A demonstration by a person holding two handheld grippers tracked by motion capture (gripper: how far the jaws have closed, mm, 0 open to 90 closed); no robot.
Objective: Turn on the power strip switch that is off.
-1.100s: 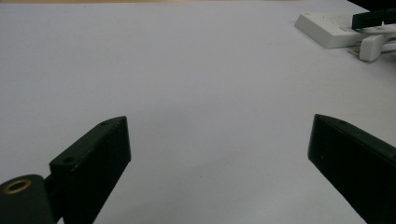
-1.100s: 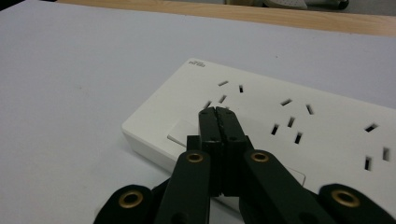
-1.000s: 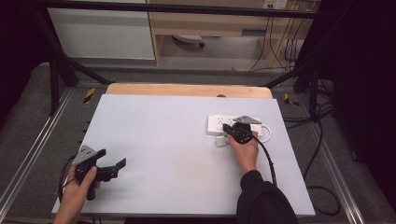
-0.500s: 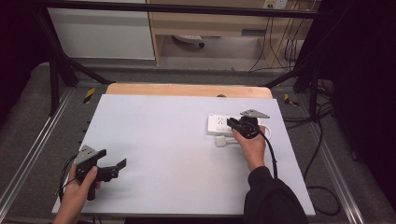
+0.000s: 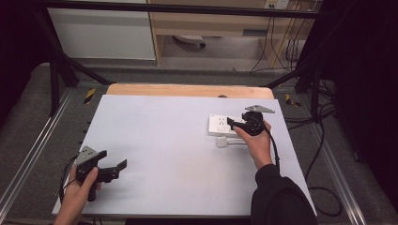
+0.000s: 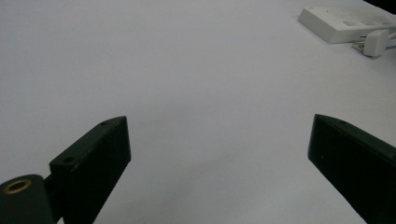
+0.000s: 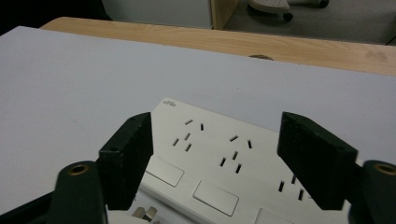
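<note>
Right gripper [image 5: 234,123]: held in the person's right hand [image 5: 257,143] at the far right part of the table, over the near edge of the power strip. Jaws spread wide, gripping nothing; in the right gripper view [image 7: 215,163] they stand one to each side of the strip's socket face without touching it. Grey three-cornered plate on top, black cable trailing back along the sleeve.

Power strip [image 5: 225,125]: white, flat on the white table top [image 5: 178,140], near its far right corner. The right gripper view shows its face [image 7: 224,158] with several groups of socket slots and rectangular rocker switches along the near side. All visible slots are empty.

Plug [image 5: 224,142]: white, lying loose on the table just beside the strip's near edge, not seated in any socket. In the left gripper view [image 6: 376,42] it rests in front of the strip [image 6: 343,23], metal prongs showing.

Left gripper [image 5: 119,168]: held in the person's left hand [image 5: 80,187] at the near left corner of the table, well apart from strip and plug. Jaws wide apart, empty; in the left gripper view [image 6: 219,163] bare table surface lies between them.

Beyond the white top: a strip of wooden table edge [image 5: 187,90] at the far side.
</note>
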